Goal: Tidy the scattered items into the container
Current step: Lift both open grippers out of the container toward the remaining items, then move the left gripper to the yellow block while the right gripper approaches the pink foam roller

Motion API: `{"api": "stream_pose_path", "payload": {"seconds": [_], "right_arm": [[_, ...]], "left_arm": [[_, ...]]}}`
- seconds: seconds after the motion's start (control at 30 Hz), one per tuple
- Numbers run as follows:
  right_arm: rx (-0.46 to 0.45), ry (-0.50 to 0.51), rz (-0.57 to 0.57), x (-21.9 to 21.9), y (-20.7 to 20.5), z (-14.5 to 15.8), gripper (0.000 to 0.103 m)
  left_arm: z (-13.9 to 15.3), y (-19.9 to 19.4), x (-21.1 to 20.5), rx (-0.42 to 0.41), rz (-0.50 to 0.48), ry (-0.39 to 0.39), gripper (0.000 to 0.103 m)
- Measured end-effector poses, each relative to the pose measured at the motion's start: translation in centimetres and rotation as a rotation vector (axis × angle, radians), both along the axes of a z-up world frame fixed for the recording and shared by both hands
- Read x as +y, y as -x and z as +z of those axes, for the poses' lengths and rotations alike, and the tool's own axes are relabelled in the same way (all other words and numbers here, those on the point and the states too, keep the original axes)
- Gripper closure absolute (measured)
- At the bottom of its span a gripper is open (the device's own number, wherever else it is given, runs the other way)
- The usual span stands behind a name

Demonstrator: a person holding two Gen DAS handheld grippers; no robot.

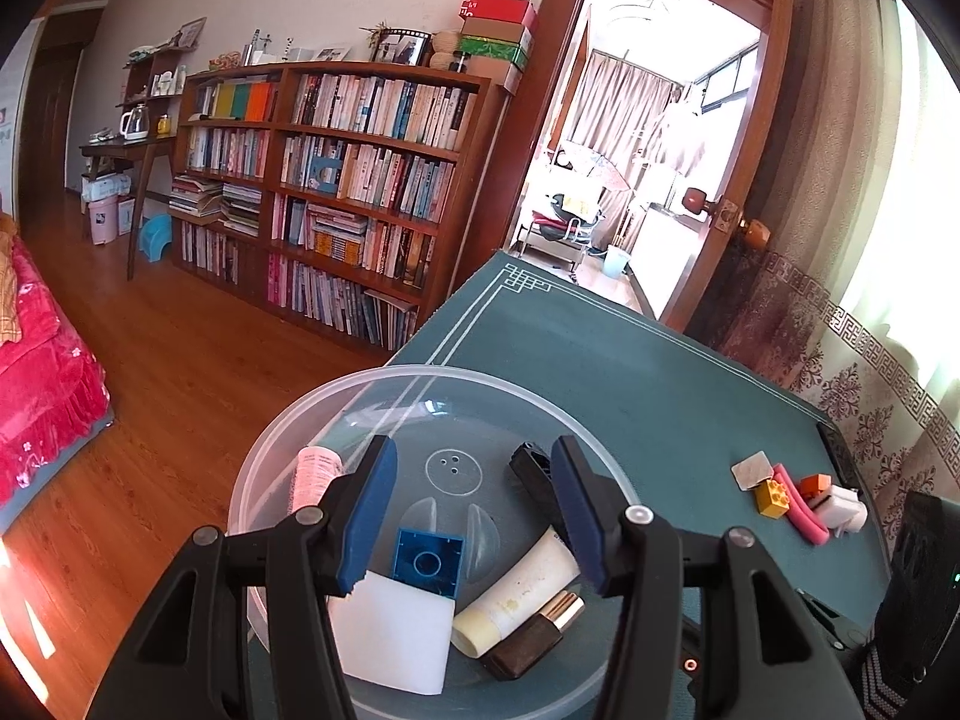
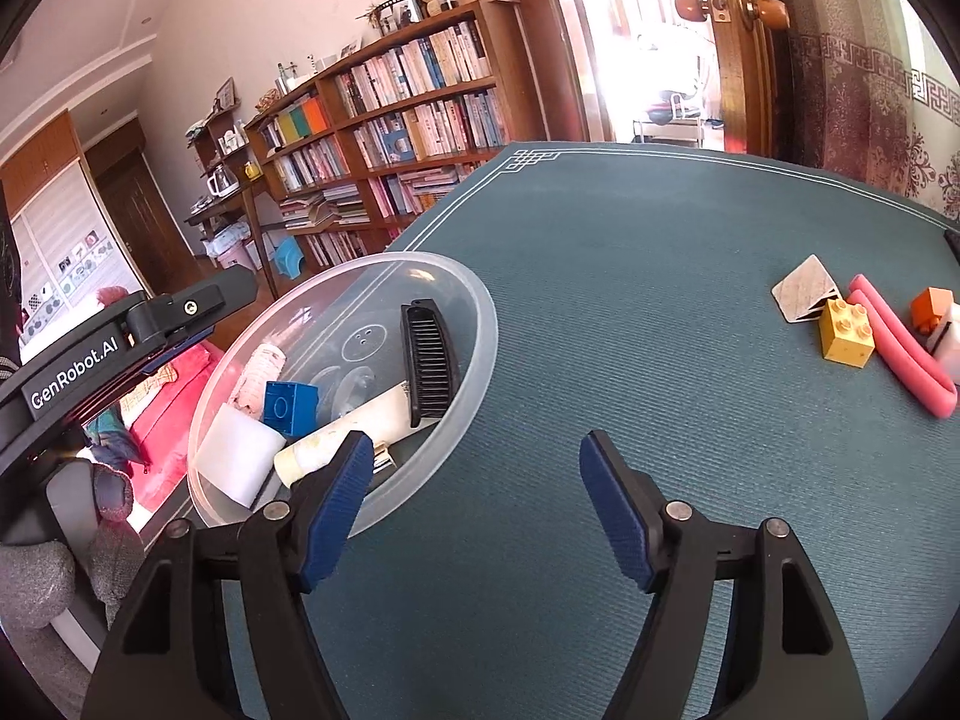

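Two grippers stand spread and empty: the left gripper [image 1: 474, 498] hangs over the filled clear container [image 1: 312, 414], the right gripper [image 2: 474, 498] over bare green mat [image 2: 630, 252]. Next, I judge, right must reach far right for the yellow brick [image 2: 847, 333] and pink foam tube [image 2: 900, 348].

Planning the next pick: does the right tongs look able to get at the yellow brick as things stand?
Probably yes. The right tongs are open and empty, and bare green mat lies between them and the yellow brick. A pink foam strip crowds its far side.
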State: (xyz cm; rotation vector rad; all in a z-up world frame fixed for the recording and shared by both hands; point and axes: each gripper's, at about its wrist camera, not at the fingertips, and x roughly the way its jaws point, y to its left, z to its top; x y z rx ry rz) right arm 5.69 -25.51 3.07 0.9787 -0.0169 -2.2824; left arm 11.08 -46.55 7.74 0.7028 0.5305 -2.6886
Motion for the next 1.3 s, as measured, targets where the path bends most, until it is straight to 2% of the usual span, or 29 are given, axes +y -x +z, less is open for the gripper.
{"api": "stream_pose_path", "payload": {"seconds": [0.33,0.37,0.43,0.6,0.77,1.0,1.07,1.17,1.3], "right_arm": [[0.018,-0.007,-0.145,5.1,1.1,0.2,0.029],[0.022,-0.013,-0.166,5.9,1.3,0.2,0.029],[0.025,-0.025,-0.207,7.4,1.7,-0.1,0.029],[0.019,-0.037,-0.304,11.5,2.9,-0.6,0.029],[0.026,-0.064,-0.38,15.1,4.1,-0.8,0.029],[-0.006,-0.159,-0.443,18.9,6.2,-2.3,0.029],[-0.023,-0.153,-0.455,19.9,6.6,-2.7,0.029],[-0.04,-0.132,-0.46,20.7,7.1,-2.9,0.029],[-0.036,-0.18,-0.458,20.2,7.4,-3.2,0.029]], "left_arm": [[0.4,0.8,3.0,-0.017,-0.059,0.04,0.043],[0.5,0.9,3.3,-0.017,-0.065,0.045,0.041],[0.6,1.0,4.1,-0.013,-0.073,0.06,0.03],[0.8,1.9,6.4,-0.027,-0.115,0.098,0.029],[0.7,3.1,9.1,-0.041,-0.177,0.117,0.024],[0.2,5.3,12.7,-0.073,-0.254,0.139,0.024],[-0.1,6.1,13.7,-0.086,-0.279,0.14,0.024],[-0.5,7.4,15.0,-0.106,-0.315,0.14,0.024],[-1.0,9.4,16.7,-0.135,-0.364,0.147,0.024]]}}
